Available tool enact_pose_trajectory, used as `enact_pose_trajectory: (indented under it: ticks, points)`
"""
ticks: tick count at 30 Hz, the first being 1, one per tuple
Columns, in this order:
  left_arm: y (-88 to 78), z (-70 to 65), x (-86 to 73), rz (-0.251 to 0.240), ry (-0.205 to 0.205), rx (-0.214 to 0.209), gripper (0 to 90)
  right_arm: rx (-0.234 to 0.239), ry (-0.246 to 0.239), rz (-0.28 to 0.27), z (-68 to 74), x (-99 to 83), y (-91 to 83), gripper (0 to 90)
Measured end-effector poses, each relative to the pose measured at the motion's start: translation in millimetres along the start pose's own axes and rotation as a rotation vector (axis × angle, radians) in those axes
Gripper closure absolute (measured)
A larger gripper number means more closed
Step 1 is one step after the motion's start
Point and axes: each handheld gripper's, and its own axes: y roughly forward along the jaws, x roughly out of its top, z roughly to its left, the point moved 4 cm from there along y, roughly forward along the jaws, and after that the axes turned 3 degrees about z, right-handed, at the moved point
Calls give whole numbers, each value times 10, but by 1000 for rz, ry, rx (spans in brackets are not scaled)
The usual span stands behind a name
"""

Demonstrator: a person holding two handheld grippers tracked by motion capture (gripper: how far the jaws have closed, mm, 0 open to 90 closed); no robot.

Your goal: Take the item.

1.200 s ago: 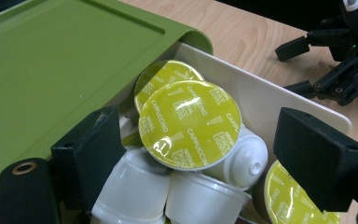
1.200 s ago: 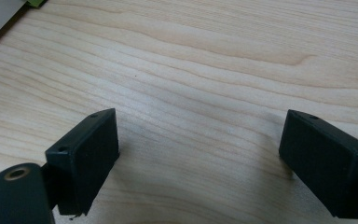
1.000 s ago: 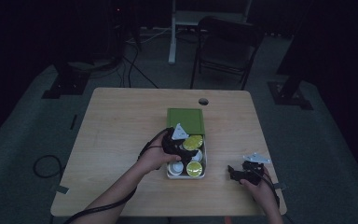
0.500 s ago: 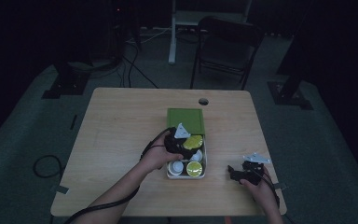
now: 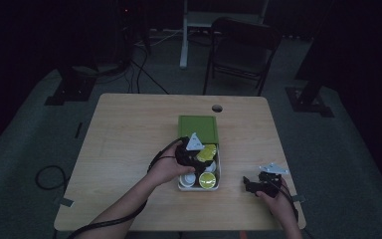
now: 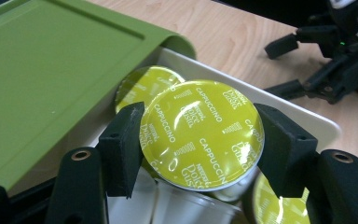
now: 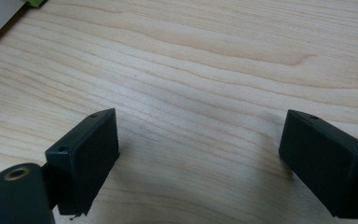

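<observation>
Left gripper (image 6: 200, 140) was clamped on the rim of a capsule (image 6: 201, 133); right gripper (image 7: 198, 158) stood apart, empty. Thin foil edge grip risked slipping onto the capsules below in the white box (image 6: 279, 100).

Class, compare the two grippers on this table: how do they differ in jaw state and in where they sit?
The left gripper has its jaws shut on a yellow-green cappuccino capsule; the right gripper stands open with nothing between its jaws. The left one works over the white tray of capsules; the right one rests over bare wooden table, apart from the tray. Both have black jaws and are hand-held.
</observation>
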Motion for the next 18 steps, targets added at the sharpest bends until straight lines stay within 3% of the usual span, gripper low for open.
enact_pose_trajectory:
  ticks: [8, 18]
  points:
    - [-139, -34, 5, -16, 9, -7, 384, 0, 0, 0, 0, 0, 0, 115]
    - [-333, -26, -5, -41, -2, 17, 383, 0, 0, 0, 0, 0, 0, 115]
